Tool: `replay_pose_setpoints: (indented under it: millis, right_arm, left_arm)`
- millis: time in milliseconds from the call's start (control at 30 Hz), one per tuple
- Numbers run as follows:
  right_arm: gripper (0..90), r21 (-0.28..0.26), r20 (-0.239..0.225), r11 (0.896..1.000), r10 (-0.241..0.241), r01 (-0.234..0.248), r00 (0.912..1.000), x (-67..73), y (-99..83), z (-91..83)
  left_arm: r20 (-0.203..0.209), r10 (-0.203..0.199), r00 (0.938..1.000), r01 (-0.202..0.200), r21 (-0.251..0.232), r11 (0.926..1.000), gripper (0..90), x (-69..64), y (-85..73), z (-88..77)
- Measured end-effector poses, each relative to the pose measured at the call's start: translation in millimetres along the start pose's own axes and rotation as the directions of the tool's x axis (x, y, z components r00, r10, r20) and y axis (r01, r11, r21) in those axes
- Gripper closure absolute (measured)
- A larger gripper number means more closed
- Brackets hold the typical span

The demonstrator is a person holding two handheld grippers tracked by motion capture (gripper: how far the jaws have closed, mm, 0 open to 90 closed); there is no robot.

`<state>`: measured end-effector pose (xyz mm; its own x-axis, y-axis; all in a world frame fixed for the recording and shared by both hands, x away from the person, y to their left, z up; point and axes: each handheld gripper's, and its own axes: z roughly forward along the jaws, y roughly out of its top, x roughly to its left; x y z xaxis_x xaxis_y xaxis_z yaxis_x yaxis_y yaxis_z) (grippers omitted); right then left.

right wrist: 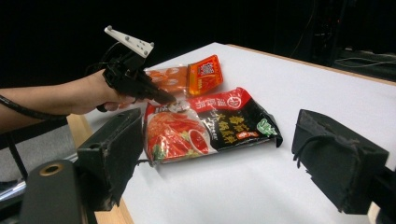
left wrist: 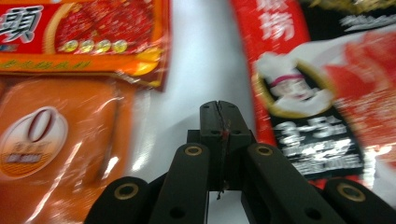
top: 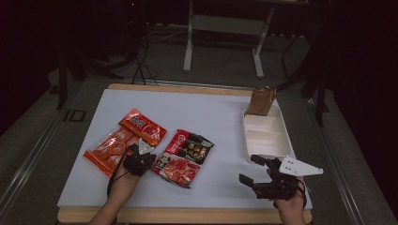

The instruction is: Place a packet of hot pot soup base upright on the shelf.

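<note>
Nearest me, the right gripper (top: 257, 169) hangs idle with jaws spread wide and nothing between them, while the left gripper (top: 144, 151) sits pinched shut on nothing, tips down between the orange snack packets (top: 123, 140) and the red-and-black hotpot packet (top: 184, 157). No packet is gripped, and the white tray (top: 281, 133) beyond holds none of them, so I'd say the sorting has barely begun.

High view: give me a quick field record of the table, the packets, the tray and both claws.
surface: white table board
left claw: jaws shut, empty, over the gap between packets
right claw: jaws open, empty, near the table's front edge
orange plastic packets: two, overlapping, flat, left of the left claw
red-and-black glossy food packet: flat, mid-table
white rectangular tray: at the right
brown paper bag: upright at the tray's far end
</note>
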<state>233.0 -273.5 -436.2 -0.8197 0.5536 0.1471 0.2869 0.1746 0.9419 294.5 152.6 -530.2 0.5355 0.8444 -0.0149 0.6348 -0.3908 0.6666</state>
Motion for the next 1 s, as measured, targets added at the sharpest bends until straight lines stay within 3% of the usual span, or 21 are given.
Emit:
replay_pose_setpoints:
  millis: [67, 200, 600, 800, 900, 1000]
  right_arm:
    - [16.4, -0.001, -0.001, 1.0, 0.002, -0.002, 1.0, -0.1, 0.0, -0.4]
    - [16.3, 0.001, -0.004, 1.0, 0.001, -0.001, 1.0, -0.9, -0.2, -0.6]
    - [16.3, 0.003, -0.004, 1.0, -0.002, 0.002, 1.0, -0.2, -0.2, -0.2]
    - [16.3, 0.006, -0.007, 1.0, 0.001, 0.0, 1.0, -0.1, -0.2, 0.5]
    - [16.4, 0.008, -0.008, 1.0, -0.003, 0.003, 1.0, 0.5, -0.2, 1.1]
    - [16.3, 0.011, -0.007, 1.0, -0.005, 0.005, 1.0, 0.5, 0.0, 1.5]
  left_arm:
    - [0.0, -0.003, 1.0, 0.003, -0.002, 1.0, 90.0, -1.5, -1.1, 0.2]
    - [0.044, -0.025, 0.9987, 0.025, 0.001, 0.9997, 90.0, -0.7, -2.2, -1.6]
    - [0.113, 0.061, 0.9917, -0.065, 0.032, 0.9974, 90.0, -36.4, -2.7, -1.0]
    - [0.147, 0.072, 0.9865, -0.078, 0.032, 0.9965, 90.0, -48.2, -1.8, 0.6]
    - [0.142, 0.088, 0.986, -0.093, 0.032, 0.9952, 90.0, -50.1, -0.4, 1.8]
    - [0.111, 0.088, 0.9899, -0.093, 0.035, 0.9951, 90.0, -46.8, 1.6, 1.9]
